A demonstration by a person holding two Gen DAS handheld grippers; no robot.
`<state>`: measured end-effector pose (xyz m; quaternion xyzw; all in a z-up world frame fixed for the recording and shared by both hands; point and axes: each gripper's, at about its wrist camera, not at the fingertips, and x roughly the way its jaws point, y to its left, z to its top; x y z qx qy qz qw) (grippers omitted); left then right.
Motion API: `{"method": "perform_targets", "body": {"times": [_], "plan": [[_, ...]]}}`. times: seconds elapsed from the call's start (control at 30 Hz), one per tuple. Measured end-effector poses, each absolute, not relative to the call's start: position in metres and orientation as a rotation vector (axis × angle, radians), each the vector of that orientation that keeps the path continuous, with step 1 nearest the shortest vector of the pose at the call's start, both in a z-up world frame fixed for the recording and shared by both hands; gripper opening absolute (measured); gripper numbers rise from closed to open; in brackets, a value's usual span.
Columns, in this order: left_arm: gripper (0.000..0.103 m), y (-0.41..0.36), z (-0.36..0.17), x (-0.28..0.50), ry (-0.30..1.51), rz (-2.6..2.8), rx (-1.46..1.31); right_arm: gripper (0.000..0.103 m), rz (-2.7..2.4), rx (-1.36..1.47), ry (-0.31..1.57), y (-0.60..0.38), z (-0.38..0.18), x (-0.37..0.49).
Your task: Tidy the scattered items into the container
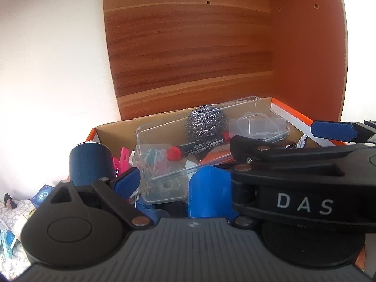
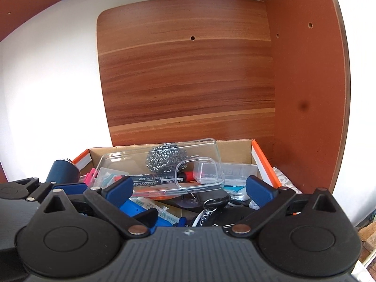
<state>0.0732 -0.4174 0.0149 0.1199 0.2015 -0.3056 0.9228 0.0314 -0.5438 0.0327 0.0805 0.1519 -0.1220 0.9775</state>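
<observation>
The cardboard box (image 2: 237,151) with orange edges sits in front of a brown wooden board (image 2: 188,82) and is full of small things. A clear phone case (image 2: 162,164) lies on top, tilted, over a red marker (image 2: 152,179) and in front of a shiny steel scrubber (image 2: 165,156). A dark blue can (image 2: 62,171) stands at the left of the box. The right gripper (image 2: 189,188) is wide open over the box and holds nothing. The left gripper (image 1: 169,183) is wide open too, with nothing in it
</observation>
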Motion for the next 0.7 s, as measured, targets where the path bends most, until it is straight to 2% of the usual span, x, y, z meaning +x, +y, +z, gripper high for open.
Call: {"method": "perform_targets", "body": {"times": [0.17,0.5,0.7], "plan": [[0.103,-0.41,0.02,0.062,0.392,-0.612,0.24,0.103,-0.242,0.168,0.282,-0.537,0.037,0.02],[0.103,-0.39,0.018,0.034,0.317,-0.533,0.226,0.103,-0.23,0.22,0.25,-0.517,0.033,-0.007],[0.103,-0.377,0.021,0.026,0.335,-0.509,0.195,0.103,-0.235,0.225,0.214,-0.503,0.034,-0.021]]}}
